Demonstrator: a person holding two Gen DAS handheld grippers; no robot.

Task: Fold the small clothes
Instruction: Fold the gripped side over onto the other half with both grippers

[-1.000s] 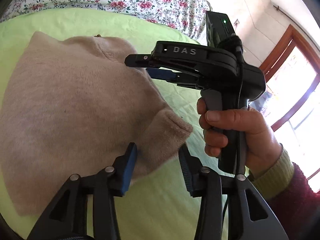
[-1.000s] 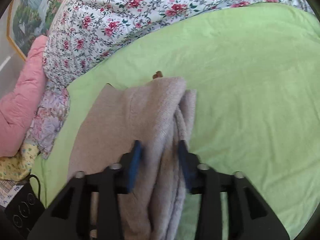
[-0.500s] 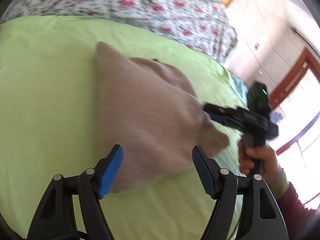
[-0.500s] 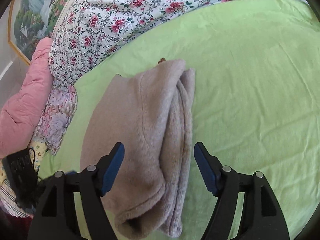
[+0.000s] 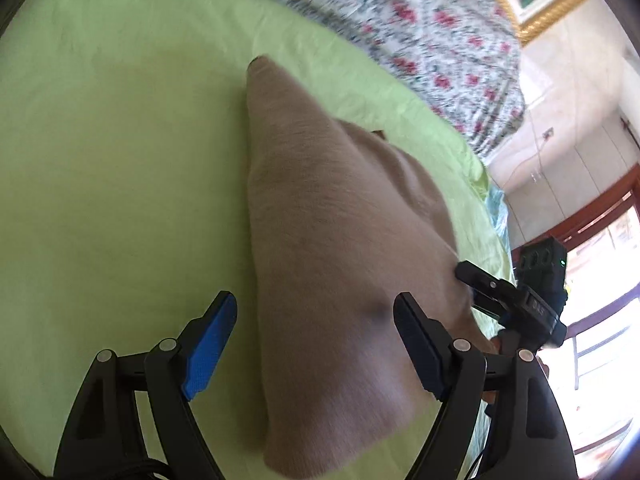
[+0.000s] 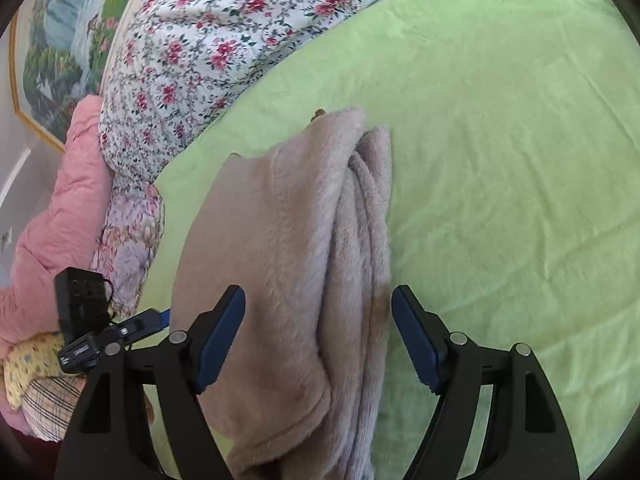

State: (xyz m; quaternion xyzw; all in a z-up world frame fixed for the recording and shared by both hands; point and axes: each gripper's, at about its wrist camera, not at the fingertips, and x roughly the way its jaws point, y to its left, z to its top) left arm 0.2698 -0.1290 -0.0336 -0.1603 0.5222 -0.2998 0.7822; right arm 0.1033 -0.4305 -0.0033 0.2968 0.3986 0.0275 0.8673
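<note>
A beige fleecy garment (image 5: 340, 264) lies folded on the green sheet (image 5: 120, 184). My left gripper (image 5: 316, 340) hangs over its near end, jaws opening, pads clear of the cloth. In the right wrist view the same garment (image 6: 288, 264) shows its stacked folded edges on the right side. My right gripper (image 6: 318, 336) straddles that folded edge, jaws still opening wide and not pressing the fabric. The right gripper (image 5: 516, 300) also appears at the garment's far right in the left wrist view, and the left gripper (image 6: 116, 330) shows at the left in the right wrist view.
A floral quilt (image 6: 224, 40) lies along the far edge of the green sheet (image 6: 500, 160). A pink padded item (image 6: 56, 208) and small patterned clothes (image 6: 44, 392) sit at the left. A window with a red-brown frame (image 5: 600, 232) is at the right.
Both grippers let go of the garment and opened wide. The left gripper swung away along the garment's edge, and the right one drew back slightly.
</note>
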